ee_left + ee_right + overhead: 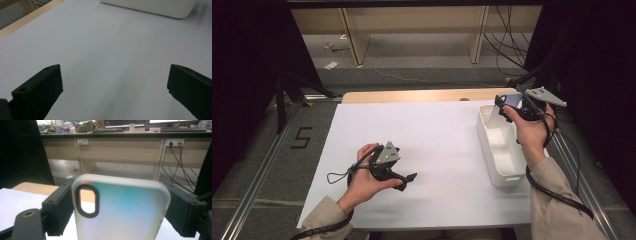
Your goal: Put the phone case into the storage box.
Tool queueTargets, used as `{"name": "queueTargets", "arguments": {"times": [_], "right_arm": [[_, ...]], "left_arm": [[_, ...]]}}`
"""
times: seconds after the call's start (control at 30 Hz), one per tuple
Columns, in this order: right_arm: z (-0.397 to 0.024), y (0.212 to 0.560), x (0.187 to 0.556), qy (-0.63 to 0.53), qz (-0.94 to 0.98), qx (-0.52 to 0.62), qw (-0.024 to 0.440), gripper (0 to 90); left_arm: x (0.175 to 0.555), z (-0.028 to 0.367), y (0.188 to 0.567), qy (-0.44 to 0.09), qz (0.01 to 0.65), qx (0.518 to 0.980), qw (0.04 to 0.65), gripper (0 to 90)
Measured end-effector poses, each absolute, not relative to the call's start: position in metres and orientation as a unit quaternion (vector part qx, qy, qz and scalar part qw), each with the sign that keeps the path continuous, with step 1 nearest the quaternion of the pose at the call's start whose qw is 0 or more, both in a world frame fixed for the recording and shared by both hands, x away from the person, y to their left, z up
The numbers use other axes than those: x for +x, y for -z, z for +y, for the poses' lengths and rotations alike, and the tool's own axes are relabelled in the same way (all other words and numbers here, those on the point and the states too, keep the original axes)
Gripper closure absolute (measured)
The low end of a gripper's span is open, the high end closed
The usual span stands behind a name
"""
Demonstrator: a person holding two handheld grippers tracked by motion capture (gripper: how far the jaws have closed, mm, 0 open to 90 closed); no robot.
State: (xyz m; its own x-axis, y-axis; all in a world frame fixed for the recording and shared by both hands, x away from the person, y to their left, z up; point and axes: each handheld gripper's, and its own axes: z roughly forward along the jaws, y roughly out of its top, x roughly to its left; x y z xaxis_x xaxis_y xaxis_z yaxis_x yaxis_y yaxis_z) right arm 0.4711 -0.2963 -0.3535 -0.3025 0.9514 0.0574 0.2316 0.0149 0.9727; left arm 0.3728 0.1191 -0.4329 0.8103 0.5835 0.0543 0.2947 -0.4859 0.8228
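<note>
While the high view showed the right gripper (pixel 510 111) holding a phone case (pixel 507 106) above the white bin's (pixel 497 150) far end, the left gripper view had its jaws spread over bare tabletop (pixel 112 62), and the right gripper view had both jaws pinching that frosted case (pixel 120 210) by its sides.

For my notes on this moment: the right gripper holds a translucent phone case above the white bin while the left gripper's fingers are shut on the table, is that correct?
Not quite: the left gripper has its fingers wide apart with nothing between them, as the left gripper view shows. The rest stands: the right gripper holds the translucent phone case above the white bin.
</note>
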Motion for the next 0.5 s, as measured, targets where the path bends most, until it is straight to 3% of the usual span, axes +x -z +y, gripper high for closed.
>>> {"name": "queueTargets", "arguments": {"times": [0.5], "right_arm": [[-0.2958, 0.356, 0.4723, -0.512, 0.624, 0.476, 0.348, 18.3]], "left_arm": [[0.3728, 0.1193, 0.4327, -0.166, 0.26, 0.846, 0.436, 0.0]]}}
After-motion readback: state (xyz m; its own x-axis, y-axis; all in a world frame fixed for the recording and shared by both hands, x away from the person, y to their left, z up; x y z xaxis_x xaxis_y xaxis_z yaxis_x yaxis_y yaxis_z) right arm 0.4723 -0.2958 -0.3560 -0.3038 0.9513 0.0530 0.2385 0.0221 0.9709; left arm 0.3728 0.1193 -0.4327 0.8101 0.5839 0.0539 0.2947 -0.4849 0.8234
